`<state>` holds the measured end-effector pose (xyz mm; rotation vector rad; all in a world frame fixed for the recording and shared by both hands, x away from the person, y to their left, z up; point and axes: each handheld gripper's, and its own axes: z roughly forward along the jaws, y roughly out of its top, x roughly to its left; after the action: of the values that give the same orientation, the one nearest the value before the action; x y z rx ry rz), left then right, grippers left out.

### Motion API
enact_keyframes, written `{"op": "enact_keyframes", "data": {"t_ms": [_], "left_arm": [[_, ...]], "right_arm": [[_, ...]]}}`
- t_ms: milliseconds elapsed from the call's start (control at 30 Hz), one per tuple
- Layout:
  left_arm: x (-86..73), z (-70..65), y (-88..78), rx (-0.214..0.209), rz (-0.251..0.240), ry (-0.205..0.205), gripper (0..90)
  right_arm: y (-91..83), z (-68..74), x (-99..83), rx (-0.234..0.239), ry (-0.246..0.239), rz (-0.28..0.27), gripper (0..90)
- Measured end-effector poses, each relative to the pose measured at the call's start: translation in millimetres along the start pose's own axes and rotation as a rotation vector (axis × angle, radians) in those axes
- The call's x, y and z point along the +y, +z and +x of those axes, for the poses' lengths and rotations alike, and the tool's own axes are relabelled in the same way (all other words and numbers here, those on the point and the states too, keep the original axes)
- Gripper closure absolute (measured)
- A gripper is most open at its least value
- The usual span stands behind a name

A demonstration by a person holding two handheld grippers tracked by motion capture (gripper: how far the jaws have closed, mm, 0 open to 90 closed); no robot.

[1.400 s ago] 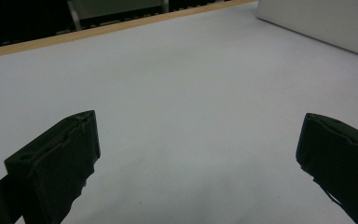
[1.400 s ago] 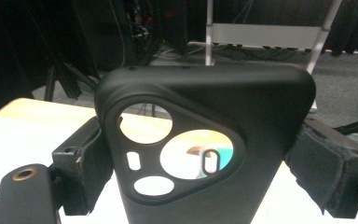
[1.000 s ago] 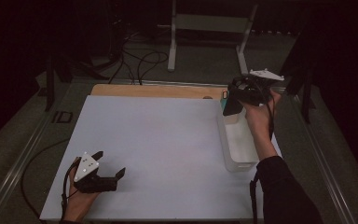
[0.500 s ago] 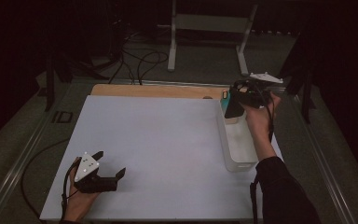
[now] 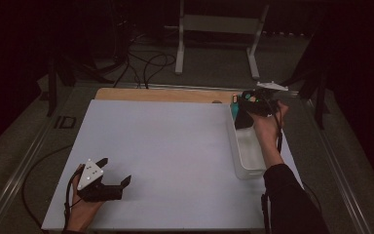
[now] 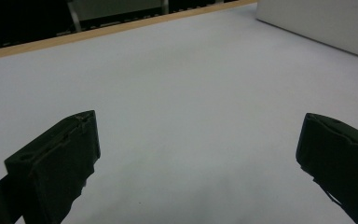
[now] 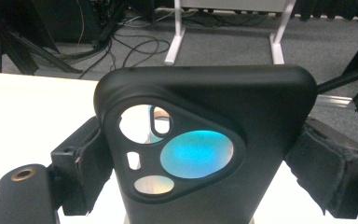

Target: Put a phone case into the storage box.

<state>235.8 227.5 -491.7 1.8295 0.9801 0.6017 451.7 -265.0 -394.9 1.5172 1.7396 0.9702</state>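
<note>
At upper right the right gripper (image 5: 246,109) clamps a black phone case (image 7: 205,149) above the bin (image 5: 247,168), while the left gripper (image 5: 114,178), lower left, rests with jaws apart.

The phone case (image 7: 205,154) hangs over the far end of the bin (image 5: 247,155), apparently, at the mat's (image 5: 165,151) right edge.

White table (image 5: 175,146) with clear bin (image 5: 247,155)

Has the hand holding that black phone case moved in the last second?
Yes, slightly: the right gripper with the phone case drifted toward the far end of the clear bin.
</note>
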Motion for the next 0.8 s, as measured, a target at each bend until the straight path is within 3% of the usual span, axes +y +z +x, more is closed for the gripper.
{"op": "enact_keyframes", "data": {"t_ms": [367, 800], "left_arm": [[0.0, 0.4, -0.3, -0.001, -0.002, -0.003, 0.2], [-0.1, 0.5, -0.5, -0.002, -0.002, -0.004, 0.2]], "right_arm": [[17.2, -1.2, -12.0, -0.015, 0.014, 0.042, 13.0], [36.2, 4.4, -20.5, -0.053, -0.007, 0.085, 12.8]]}}
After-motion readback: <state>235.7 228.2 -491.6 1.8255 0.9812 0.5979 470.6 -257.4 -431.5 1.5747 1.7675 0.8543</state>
